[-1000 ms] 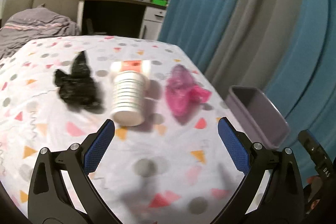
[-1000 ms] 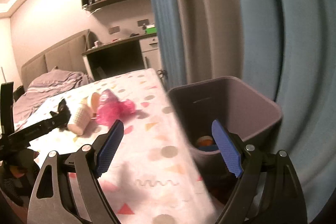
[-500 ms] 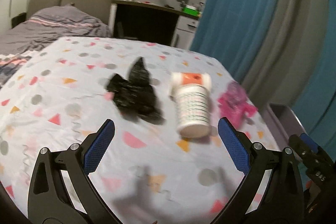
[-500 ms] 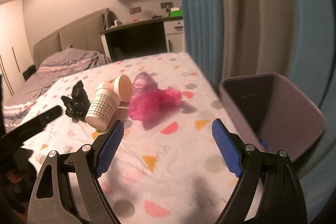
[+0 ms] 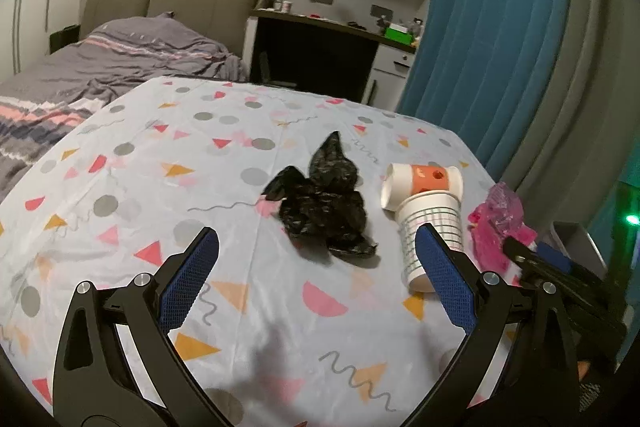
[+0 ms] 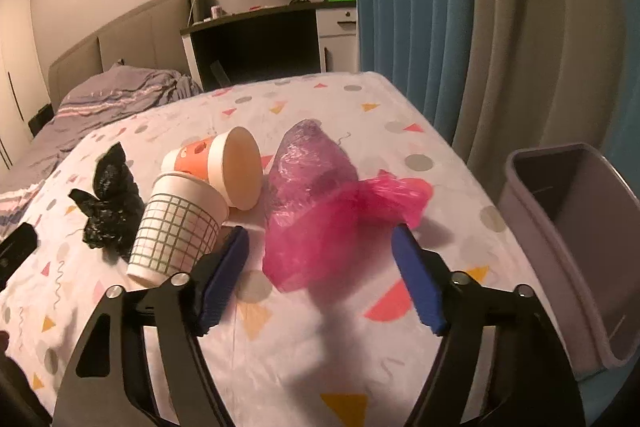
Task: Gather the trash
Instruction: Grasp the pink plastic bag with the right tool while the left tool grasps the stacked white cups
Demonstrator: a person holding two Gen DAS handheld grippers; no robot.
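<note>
Left wrist view: the left tool (image 5: 316, 259) hangs over the worktop (image 5: 140, 187), which is draped in a white cloth printed with coloured triangles and grey dots; its blue-padded jaws are spread wide with nothing between them. Ahead lies a crumpled black plastic bag (image 5: 324, 205). To its right a white paper cup with a green grid (image 5: 430, 239) lies on its side, touching an orange-banded white paper cup (image 5: 424, 181) behind it. Further right sits a crumpled pink plastic bag (image 5: 498, 227), with the tip of the right tool (image 5: 534, 255) beside it.

Right wrist view: the right tool (image 6: 320, 275) has just been narrowing its jaws, which stand apart on either side of the pink plastic bag (image 6: 320, 215) without pressing it. The grid cup (image 6: 172, 231) and orange-banded cup (image 6: 224, 167) lie left, the black bag (image 6: 108, 199) beyond them. A grey plastic bin (image 6: 560, 227) stands open off the worktop's right edge
</note>
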